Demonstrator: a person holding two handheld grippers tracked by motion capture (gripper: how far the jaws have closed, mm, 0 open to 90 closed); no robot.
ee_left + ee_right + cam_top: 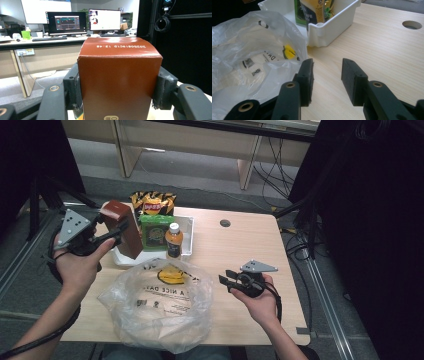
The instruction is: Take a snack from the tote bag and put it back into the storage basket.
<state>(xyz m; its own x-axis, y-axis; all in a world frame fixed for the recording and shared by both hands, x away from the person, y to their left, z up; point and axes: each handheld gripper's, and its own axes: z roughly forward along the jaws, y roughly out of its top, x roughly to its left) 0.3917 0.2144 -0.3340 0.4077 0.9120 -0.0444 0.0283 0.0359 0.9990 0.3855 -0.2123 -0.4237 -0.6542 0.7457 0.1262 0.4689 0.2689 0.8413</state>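
My left gripper [116, 231] is shut on a reddish-brown carton [123, 227], held up above the left end of the white bin [187, 227]. In the left gripper view the carton [117, 82] sits squeezed between both pads [163, 87], a printed date code on its top. A clear plastic bag [160, 302] with a yellow smiley lies open at the table's near middle. My right gripper [226, 281] hovers low just right of the bag. In the right gripper view its jaws [326, 80] stand open over bare wood, with the bag [249, 57] touching the left pad.
The white bin [337, 22] holds a green pack [156, 232] and a small bottle [173, 240] with a white cap. A chip bag [152, 202] stands behind it. A cable hole [225, 223] is in the table's far right. Desks with monitors [66, 23] stand beyond.
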